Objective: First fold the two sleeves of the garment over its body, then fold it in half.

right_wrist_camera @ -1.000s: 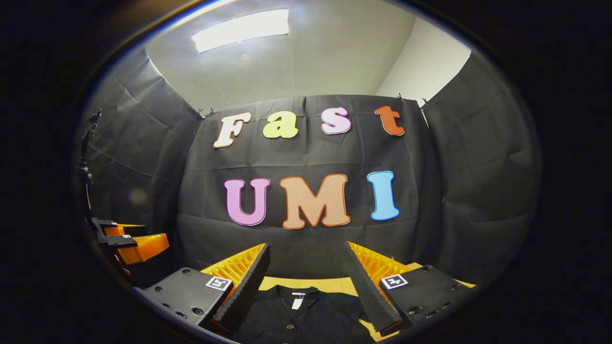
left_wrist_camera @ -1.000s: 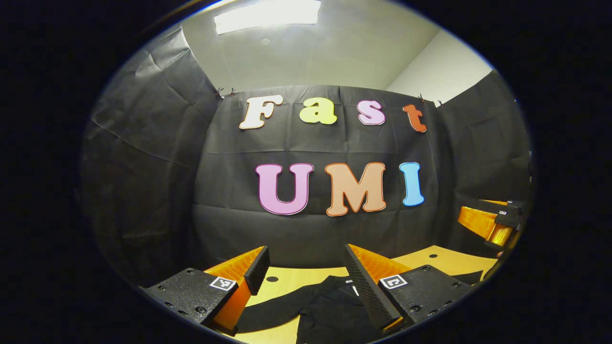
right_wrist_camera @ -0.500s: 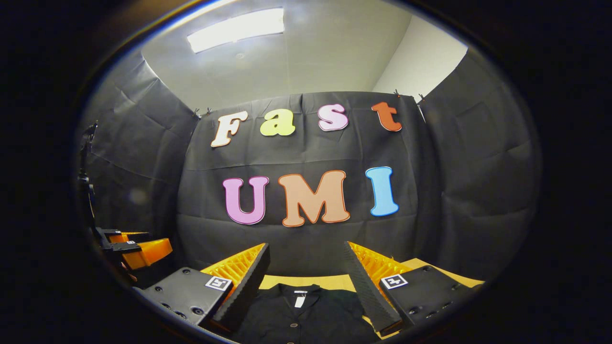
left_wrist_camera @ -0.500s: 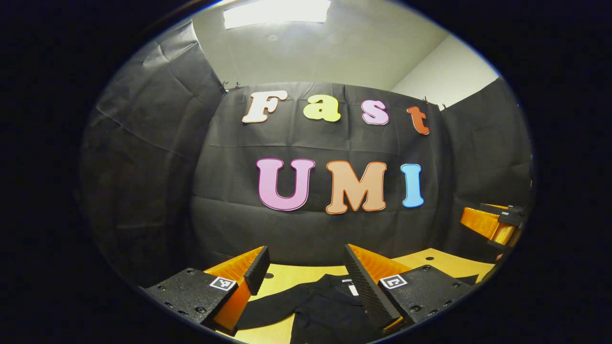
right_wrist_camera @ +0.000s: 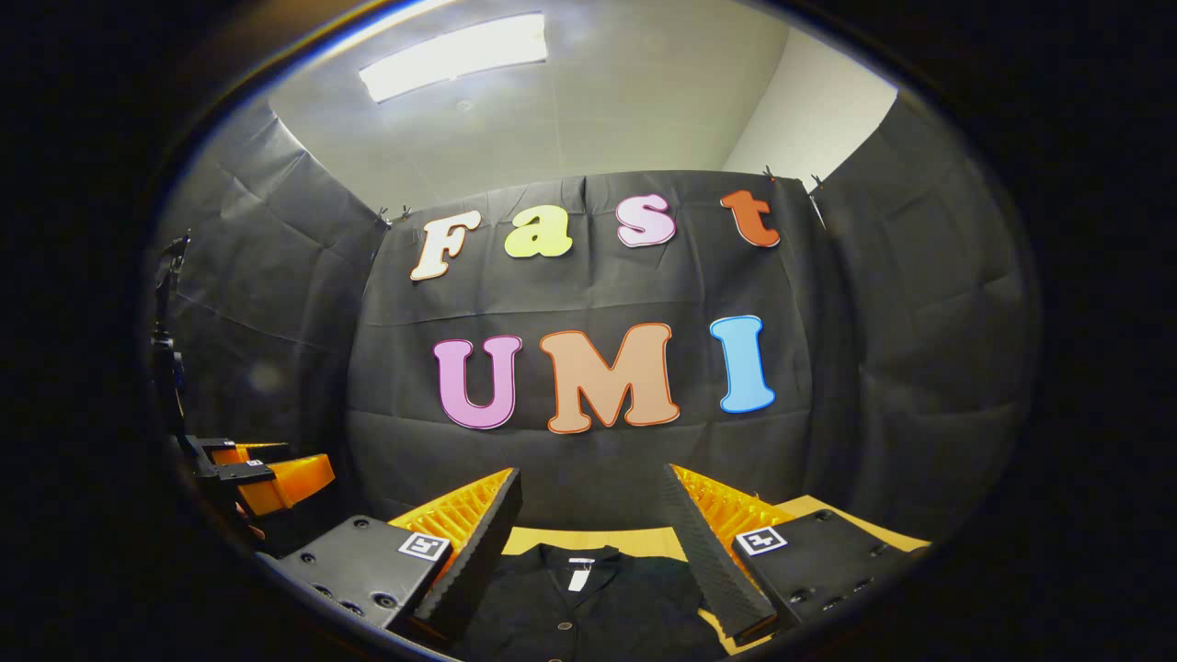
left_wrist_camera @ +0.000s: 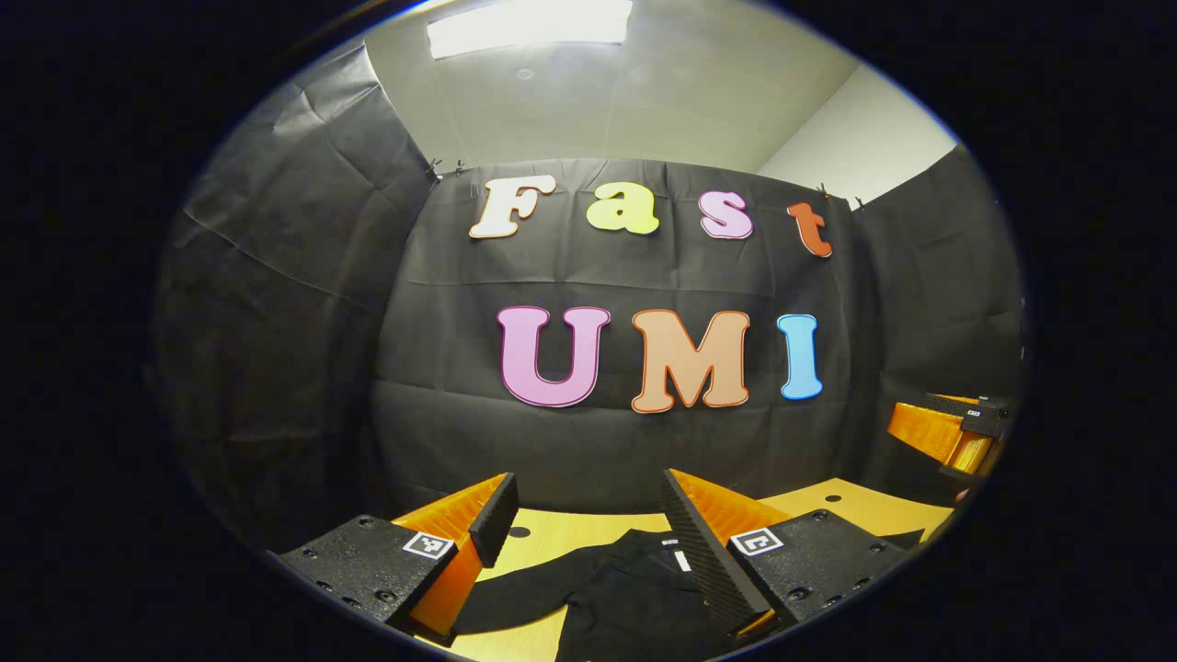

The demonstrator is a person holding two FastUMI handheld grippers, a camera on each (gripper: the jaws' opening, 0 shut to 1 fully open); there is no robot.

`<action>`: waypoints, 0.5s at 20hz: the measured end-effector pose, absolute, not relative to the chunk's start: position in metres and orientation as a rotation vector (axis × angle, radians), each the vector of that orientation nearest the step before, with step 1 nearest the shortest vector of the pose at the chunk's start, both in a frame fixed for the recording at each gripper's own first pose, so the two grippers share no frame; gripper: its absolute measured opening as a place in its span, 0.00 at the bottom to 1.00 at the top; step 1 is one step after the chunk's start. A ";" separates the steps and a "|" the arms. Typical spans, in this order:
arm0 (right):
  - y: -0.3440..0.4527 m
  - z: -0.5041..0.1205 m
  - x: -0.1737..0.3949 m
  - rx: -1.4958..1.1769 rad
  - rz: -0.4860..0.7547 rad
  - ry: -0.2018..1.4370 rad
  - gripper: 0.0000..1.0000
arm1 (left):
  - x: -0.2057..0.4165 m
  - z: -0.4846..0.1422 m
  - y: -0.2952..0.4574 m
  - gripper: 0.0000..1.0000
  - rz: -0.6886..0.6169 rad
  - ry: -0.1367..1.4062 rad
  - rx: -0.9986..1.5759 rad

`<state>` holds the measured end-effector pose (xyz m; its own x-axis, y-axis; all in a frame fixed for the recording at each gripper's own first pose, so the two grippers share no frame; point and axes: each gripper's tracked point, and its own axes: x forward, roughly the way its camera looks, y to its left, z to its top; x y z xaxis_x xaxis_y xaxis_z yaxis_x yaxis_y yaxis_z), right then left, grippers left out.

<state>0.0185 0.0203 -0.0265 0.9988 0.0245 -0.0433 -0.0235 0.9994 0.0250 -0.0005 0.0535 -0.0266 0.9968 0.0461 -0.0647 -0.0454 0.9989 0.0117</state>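
Holding both tools above the near edge of the wooden table (left_wrist_camera: 561,531), I see my left gripper (left_wrist_camera: 588,533) with its fingers spread and nothing between them. My right gripper (right_wrist_camera: 588,542) is spread wide too. The black garment (right_wrist_camera: 588,607) lies flat on the table, collar toward the far edge, one sleeve (left_wrist_camera: 515,593) stretched out sideways. Only the black cloth wall (left_wrist_camera: 588,441) stands behind the table's far edge.

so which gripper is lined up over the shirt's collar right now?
The right gripper: the black shirt's collar tag sits centred between its open fingers. The left gripper frames a spread sleeve instead.
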 end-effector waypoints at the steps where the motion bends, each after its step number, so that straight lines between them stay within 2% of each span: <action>1: 0.021 -0.028 0.020 0.024 0.029 0.046 0.94 | 0.001 -0.027 0.054 0.96 0.047 0.067 0.012; 2: 0.021 -0.030 0.022 0.024 0.029 0.051 0.96 | 0.000 -0.027 0.052 0.96 0.048 0.069 0.015; 4: 0.016 -0.033 0.022 0.027 0.029 0.061 0.94 | 0.001 -0.028 0.051 0.93 0.049 0.069 0.022; 5: 0.014 -0.035 0.023 0.029 0.029 0.064 0.96 | 0.002 -0.027 0.049 0.93 0.051 0.066 0.023; 6: 0.011 -0.037 0.024 0.030 0.029 0.067 0.94 | 0.003 -0.027 0.046 0.93 0.047 0.066 0.023; 8: 0.003 -0.041 0.027 0.029 0.023 0.079 0.96 | 0.005 -0.029 0.039 0.96 0.040 0.071 0.026; 9: -0.002 -0.041 0.028 0.025 0.021 0.083 0.97 | 0.007 -0.029 0.036 0.93 0.038 0.072 0.025; 10: -0.008 -0.042 0.029 0.020 0.016 0.084 0.94 | 0.008 -0.029 0.032 0.93 0.035 0.072 0.025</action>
<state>0.0292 -0.0083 -0.0415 0.9963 0.0169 -0.0841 -0.0152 0.9997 0.0202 0.0075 0.0322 -0.0292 0.9968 0.0356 -0.0717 -0.0338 0.9991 0.0264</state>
